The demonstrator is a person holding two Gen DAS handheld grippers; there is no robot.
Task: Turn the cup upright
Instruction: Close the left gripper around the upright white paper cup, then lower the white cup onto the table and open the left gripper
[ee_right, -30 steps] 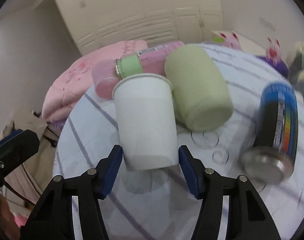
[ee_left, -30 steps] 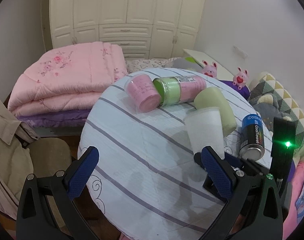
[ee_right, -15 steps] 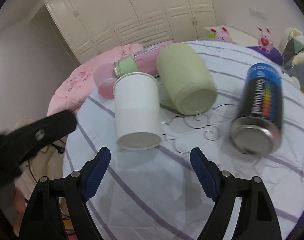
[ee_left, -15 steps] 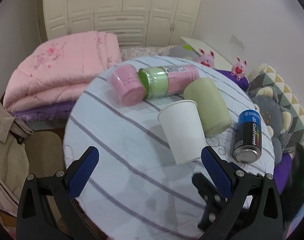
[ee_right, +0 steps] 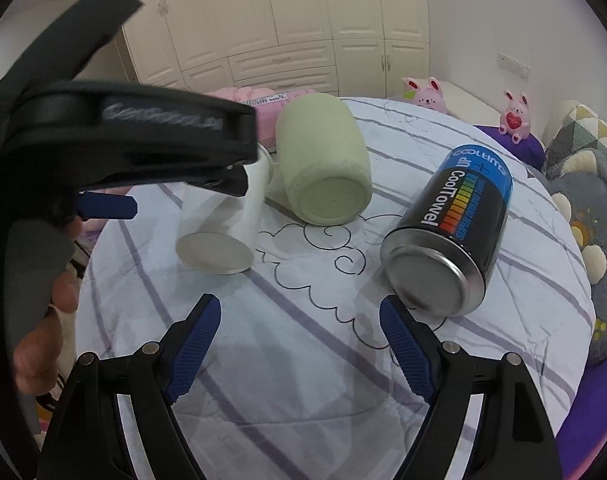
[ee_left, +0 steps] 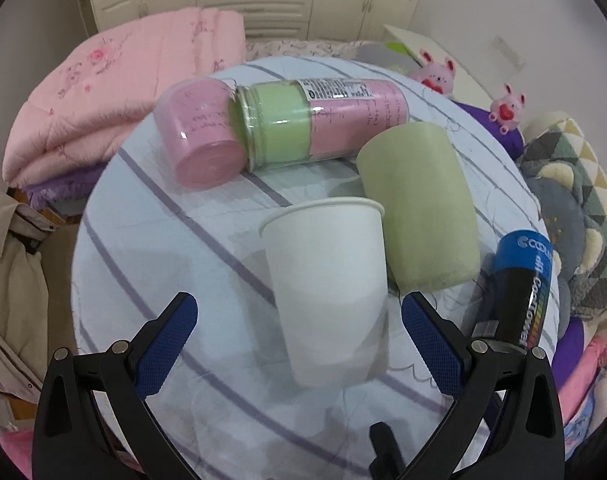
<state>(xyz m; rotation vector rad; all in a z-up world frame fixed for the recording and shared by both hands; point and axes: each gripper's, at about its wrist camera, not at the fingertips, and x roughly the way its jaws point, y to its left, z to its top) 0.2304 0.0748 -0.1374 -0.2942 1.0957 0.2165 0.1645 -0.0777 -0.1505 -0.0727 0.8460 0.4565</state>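
A white paper cup (ee_left: 327, 288) lies on its side on the round striped table (ee_left: 175, 248), its base toward me and its rim away. My left gripper (ee_left: 299, 340) is open, its blue pads on either side of the cup's base end, apart from it. In the right wrist view the cup's base (ee_right: 214, 255) shows at the left, partly hidden by the left gripper's body (ee_right: 123, 140). My right gripper (ee_right: 301, 348) is open and empty, drawn back from the cup above the table.
A pale green cup (ee_left: 419, 208) lies on its side right beside the white cup. A black and blue CoolTowel can (ee_right: 451, 232) lies at the right. A pink cup (ee_left: 201, 136) and a pink-and-green jar (ee_left: 323, 120) lie at the back. Bedding surrounds the table.
My right gripper let go of the white cup, opened and drew back. My left gripper moved in toward the cup until its pads straddle the base end.
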